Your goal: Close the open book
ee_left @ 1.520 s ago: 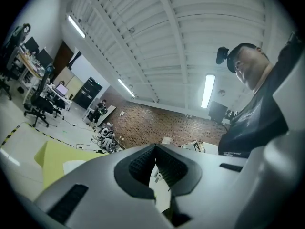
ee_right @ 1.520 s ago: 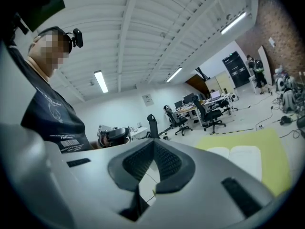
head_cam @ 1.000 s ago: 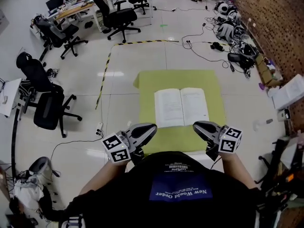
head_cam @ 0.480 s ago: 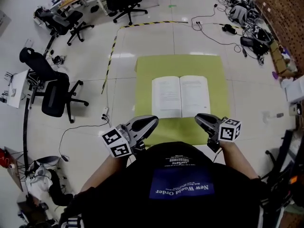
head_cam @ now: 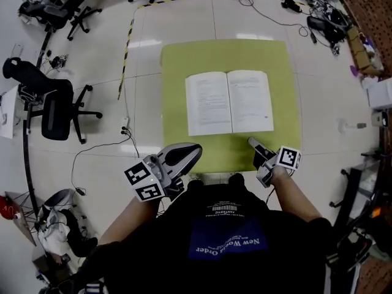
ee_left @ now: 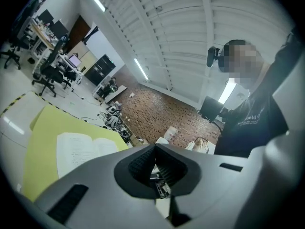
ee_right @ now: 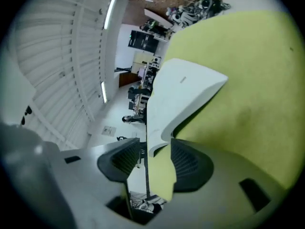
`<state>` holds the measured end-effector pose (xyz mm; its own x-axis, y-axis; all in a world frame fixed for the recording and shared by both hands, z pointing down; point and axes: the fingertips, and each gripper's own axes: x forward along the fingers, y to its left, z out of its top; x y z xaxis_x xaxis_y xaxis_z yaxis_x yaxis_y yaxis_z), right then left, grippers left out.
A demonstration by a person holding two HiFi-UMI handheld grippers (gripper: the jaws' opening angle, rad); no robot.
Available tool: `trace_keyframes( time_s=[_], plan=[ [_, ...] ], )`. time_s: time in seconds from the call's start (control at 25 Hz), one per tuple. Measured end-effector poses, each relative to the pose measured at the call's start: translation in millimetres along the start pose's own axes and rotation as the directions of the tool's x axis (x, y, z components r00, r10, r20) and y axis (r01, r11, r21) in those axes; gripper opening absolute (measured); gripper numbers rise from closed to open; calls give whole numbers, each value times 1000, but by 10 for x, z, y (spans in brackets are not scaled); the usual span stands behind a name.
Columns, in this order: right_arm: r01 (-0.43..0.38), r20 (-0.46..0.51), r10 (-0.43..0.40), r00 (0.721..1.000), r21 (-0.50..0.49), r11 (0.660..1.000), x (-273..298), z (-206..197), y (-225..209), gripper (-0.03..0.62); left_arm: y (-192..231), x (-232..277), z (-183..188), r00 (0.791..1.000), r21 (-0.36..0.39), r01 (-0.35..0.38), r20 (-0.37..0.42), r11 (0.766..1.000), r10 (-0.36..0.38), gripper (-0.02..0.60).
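Note:
The open book point(head_cam: 228, 101) lies flat, white pages up, on the yellow-green table point(head_cam: 288, 66). My left gripper point(head_cam: 195, 149) hovers shut at the table's near edge, left of the book, holding nothing. In the left gripper view the book point(ee_left: 78, 149) lies ahead to the left, with the shut gripper point(ee_left: 154, 149) pointing level. My right gripper point(head_cam: 252, 142) is rolled onto its side just short of the book's near edge. Its jaws are opening. In the right gripper view the book point(ee_right: 183, 92) shows edge-on in the gap ahead of the gripper point(ee_right: 153, 149), and no pad presses on it.
Black office chairs point(head_cam: 58, 109) stand on the tiled floor to the left. Yellow-black tape point(head_cam: 125, 48) and cables point(head_cam: 98, 146) run beside the table. Bags and clutter point(head_cam: 331, 23) line the brick wall at the right, near a white box point(head_cam: 380, 94).
Both grippers have come down toward the table's near edge. The right one has rolled onto its side, opened its jaws and neared the book's near right corner.

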<state>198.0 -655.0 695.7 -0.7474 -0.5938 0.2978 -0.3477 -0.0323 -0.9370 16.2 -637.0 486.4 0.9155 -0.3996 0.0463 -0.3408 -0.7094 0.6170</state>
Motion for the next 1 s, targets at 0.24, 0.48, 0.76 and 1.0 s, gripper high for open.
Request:
trace_keyframes(
  time_s=[0.24, 0.48, 0.76, 1.0],
  plan=[
    [-58, 149, 37, 988, 140, 989, 215, 100, -92, 215, 133, -79, -243, 1000, -36, 0, -16, 999, -1, 6],
    [-16, 252, -42, 967, 223, 975, 374, 300, -240, 235, 160, -191, -370, 1000, -84, -2, 3, 996, 2, 6],
    [-73, 404, -27, 914, 231, 970, 391, 592, -287, 235, 197, -373, -439, 999, -108, -17, 28, 994, 20, 6],
    [-65, 493, -37, 869, 189, 980, 328, 744, -351, 110, 178, -440, -472, 999, -111, -25, 30, 993, 29, 6]
  ],
)
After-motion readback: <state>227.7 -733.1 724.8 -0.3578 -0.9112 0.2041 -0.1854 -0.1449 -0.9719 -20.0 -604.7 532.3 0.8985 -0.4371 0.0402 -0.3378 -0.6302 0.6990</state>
